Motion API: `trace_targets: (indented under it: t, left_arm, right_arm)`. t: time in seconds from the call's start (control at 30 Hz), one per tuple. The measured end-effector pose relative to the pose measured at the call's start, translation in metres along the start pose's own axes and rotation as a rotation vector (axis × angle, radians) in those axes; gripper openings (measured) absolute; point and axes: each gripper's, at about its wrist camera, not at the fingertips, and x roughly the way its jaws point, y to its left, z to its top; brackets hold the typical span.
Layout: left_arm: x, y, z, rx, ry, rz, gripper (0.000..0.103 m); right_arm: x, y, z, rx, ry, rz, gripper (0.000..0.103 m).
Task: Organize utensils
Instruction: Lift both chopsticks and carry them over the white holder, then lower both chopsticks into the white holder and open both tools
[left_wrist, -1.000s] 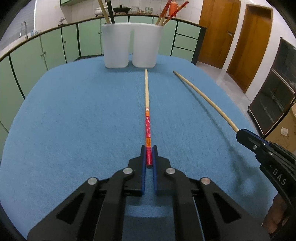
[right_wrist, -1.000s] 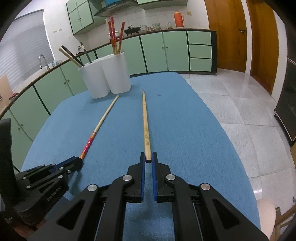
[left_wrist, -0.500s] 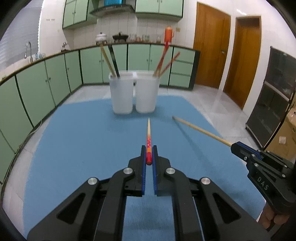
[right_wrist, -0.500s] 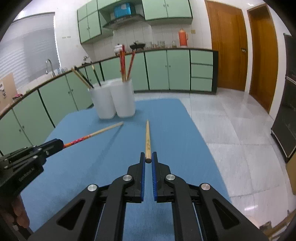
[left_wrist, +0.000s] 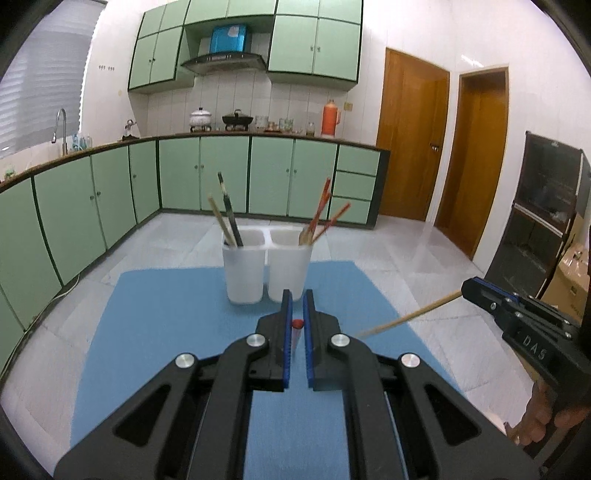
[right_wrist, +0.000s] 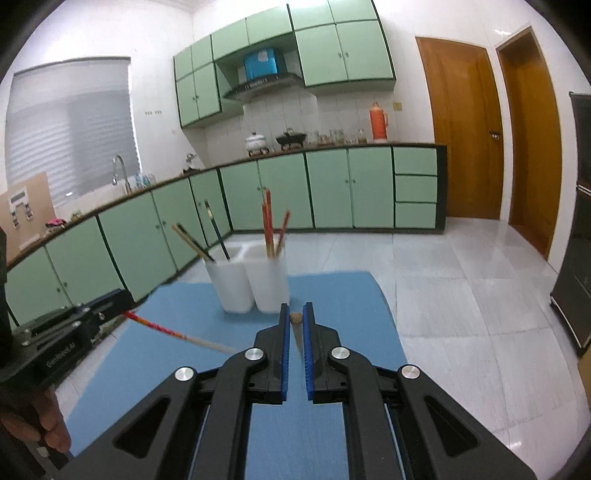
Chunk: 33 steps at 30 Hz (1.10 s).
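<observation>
Now, left gripper (left_wrist: 297, 295): clamped on red chopstick (right_wrist: 159, 328).
Right gripper (right_wrist: 296, 308): clamped on plain chopstick (left_wrist: 410, 316).
Risk: end-held sticks pivot, missing white cups (left_wrist: 267, 266).

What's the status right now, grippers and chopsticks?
Left gripper shut on red-patterned wooden chopstick; right gripper shut on plain wooden chopstick. Both off the blue mat. White twin-cup holder ahead, path clear.

You see two cups (left_wrist: 258, 273) side by side on the table (left_wrist: 166, 332), with sticks (left_wrist: 229, 218) in each. Cabinets (left_wrist: 221, 177) stand behind them.
</observation>
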Motion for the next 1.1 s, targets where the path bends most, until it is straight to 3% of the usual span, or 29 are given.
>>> trace_targets:
  t: [0.33,0.73,1.1]
  left_arm:
    - [-0.006,0.002,0.041,0.005,-0.069,-0.033,0.005]
    - [-0.005,0.008,0.07,0.01,-0.148,-0.041,0.005]
    - [0.011,0.009,0.132,0.017,-0.263,-0.036,0.005]
  right_arm:
    - [0.005,0.003,0.05,0.011,0.008,0.104,0.007]
    - [0.009,0.028,0.089,-0.051,-0.044,0.156,0.007]
    - [0.022,0.047,0.137,-0.087,-0.113,0.182,0.007]
